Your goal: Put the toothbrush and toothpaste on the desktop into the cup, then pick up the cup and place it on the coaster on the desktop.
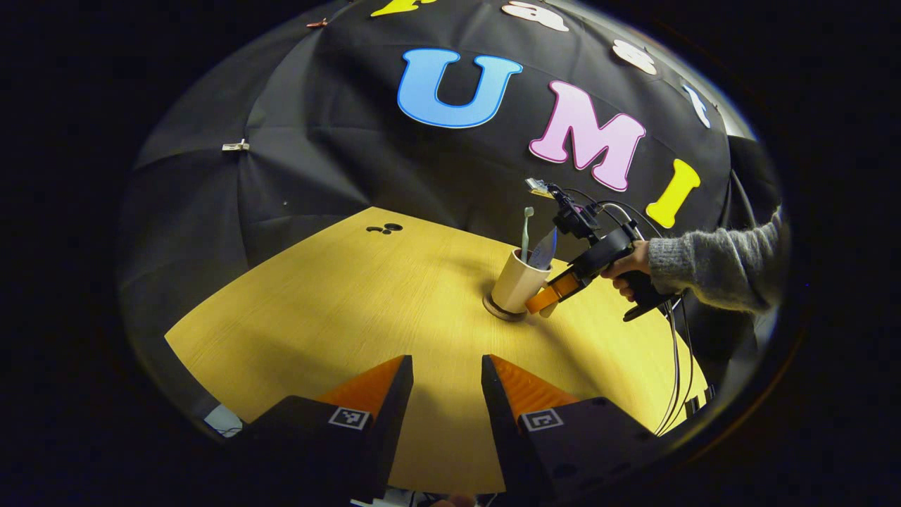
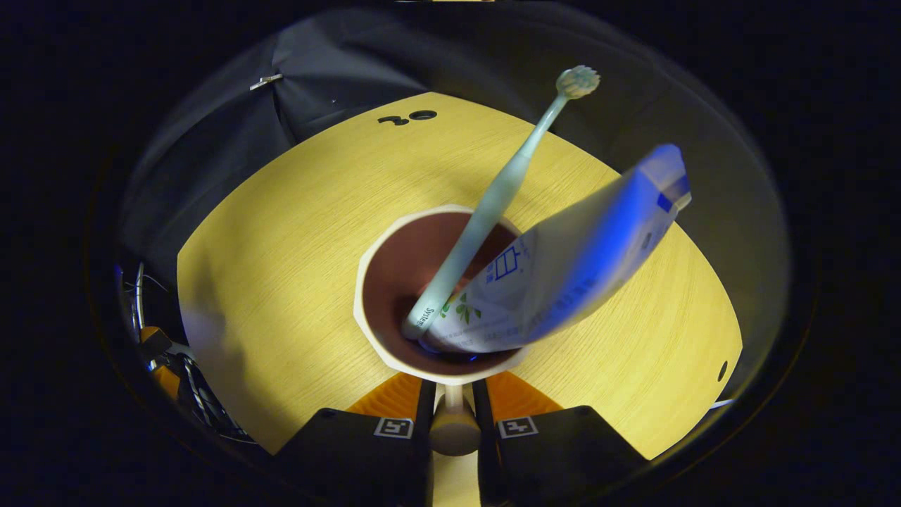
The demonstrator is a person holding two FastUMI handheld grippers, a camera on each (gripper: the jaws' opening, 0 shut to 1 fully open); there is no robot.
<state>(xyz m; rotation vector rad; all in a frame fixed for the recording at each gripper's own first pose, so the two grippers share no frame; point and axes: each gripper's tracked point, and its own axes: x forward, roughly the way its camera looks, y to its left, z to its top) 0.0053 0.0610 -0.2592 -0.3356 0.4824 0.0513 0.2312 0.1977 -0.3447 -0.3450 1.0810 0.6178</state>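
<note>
In the left gripper view, the left gripper (image 1: pixel 447 384) is hovering low over a yellow wooden desktop (image 1: pixel 338 310), its 2 fingers standing apart with only bare wood between them. Well ahead of those fingers and a little to their right, a cream cup (image 1: pixel 519 283) is sitting on a round coaster (image 1: pixel 501 310). A pale toothbrush (image 1: pixel 526 232) and a toothpaste tube (image 1: pixel 543 251) are sticking up out of the cup. The right gripper (image 1: pixel 545 299) is meeting the cup's side, held by a hand (image 1: pixel 625 267) in a grey knitted sleeve (image 1: pixel 711 264).

In the right gripper view, the right gripper (image 2: pixel 452 401) is closing narrowly on the cup's handle (image 2: pixel 454 424), with both fingers pressing its sides. The cup (image 2: pixel 394 282) is sitting directly ahead of the fingertips, showing its dark inside. The toothbrush (image 2: pixel 493 204) is leaning away from the fingers with its bristles uppermost, and the toothpaste tube (image 2: pixel 563 267) is leaning to the right beside it.
</note>
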